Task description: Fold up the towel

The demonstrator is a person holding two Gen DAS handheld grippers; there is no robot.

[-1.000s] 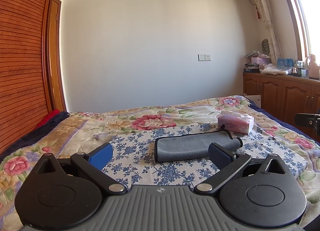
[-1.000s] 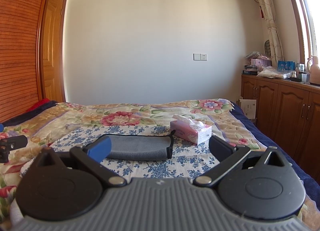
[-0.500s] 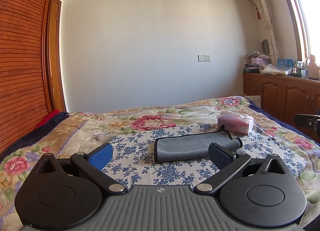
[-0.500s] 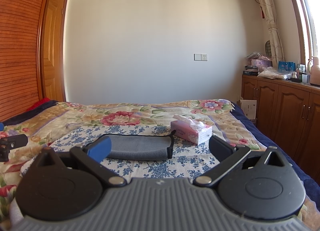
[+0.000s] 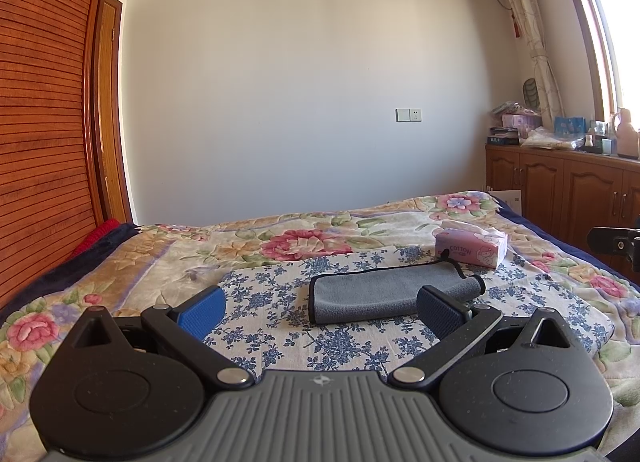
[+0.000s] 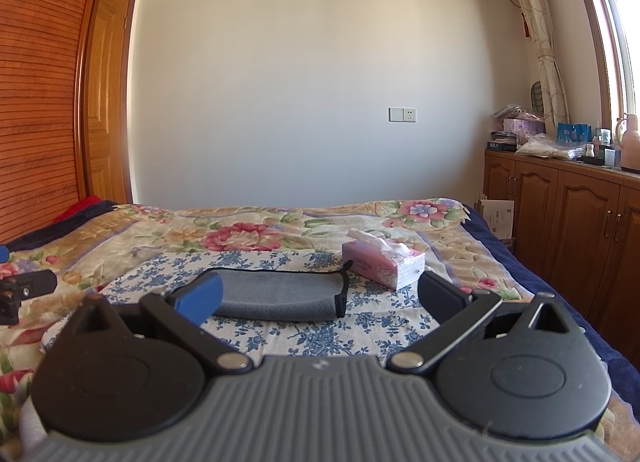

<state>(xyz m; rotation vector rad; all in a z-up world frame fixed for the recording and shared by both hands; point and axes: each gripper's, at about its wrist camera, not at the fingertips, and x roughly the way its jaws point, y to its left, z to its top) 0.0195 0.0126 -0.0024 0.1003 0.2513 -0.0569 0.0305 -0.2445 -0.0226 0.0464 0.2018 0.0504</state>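
Note:
A grey towel with black trim (image 5: 384, 292) lies folded into a narrow band on a blue-flowered cloth (image 5: 280, 302) on the bed. It also shows in the right wrist view (image 6: 280, 296). My left gripper (image 5: 320, 312) is open and empty, held back from the towel's near edge. My right gripper (image 6: 320, 296) is open and empty, also short of the towel. Part of the other gripper shows at the right edge of the left wrist view (image 5: 616, 244) and at the left edge of the right wrist view (image 6: 24, 290).
A pink tissue box (image 5: 472, 248) stands just beyond the towel's right end, also in the right wrist view (image 6: 382, 262). A floral quilt (image 5: 280, 236) covers the bed. Wooden cabinets (image 6: 568, 222) stand at the right, a slatted wooden wardrobe (image 5: 40, 142) at the left.

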